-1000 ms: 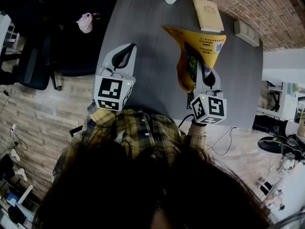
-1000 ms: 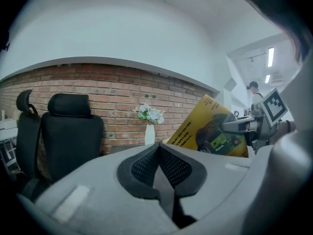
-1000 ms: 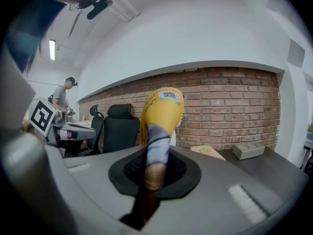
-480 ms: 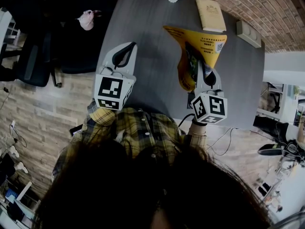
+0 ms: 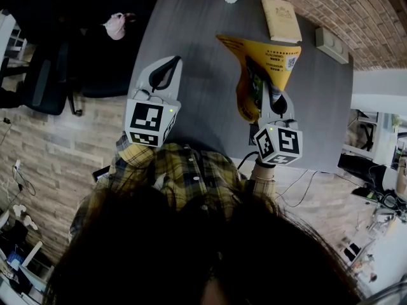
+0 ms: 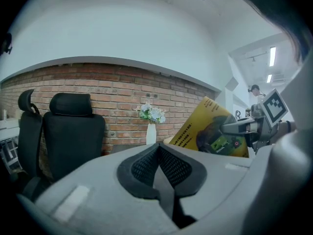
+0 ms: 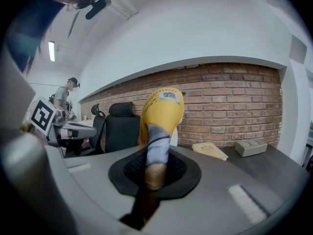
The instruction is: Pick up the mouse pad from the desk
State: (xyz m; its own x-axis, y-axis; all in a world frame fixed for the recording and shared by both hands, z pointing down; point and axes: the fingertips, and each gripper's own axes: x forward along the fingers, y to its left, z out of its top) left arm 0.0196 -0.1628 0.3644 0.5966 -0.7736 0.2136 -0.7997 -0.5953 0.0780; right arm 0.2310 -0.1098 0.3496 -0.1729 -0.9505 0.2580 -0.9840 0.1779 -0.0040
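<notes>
The left gripper sits at 11 o'clock in the head view, over the near edge of the grey tabletop. Its fingers are pressed together on nothing, exactly as a second ago. At 1 o'clock is the yellow mouse pad, bowed and raised. Its near end is pinched between the closed fingers of the right gripper at 2 o'clock. Neither gripper nor the pad has shifted since the earlier frames. Beyond the pad a tan book lies flat, with a grey box at its 4 o'clock.
</notes>
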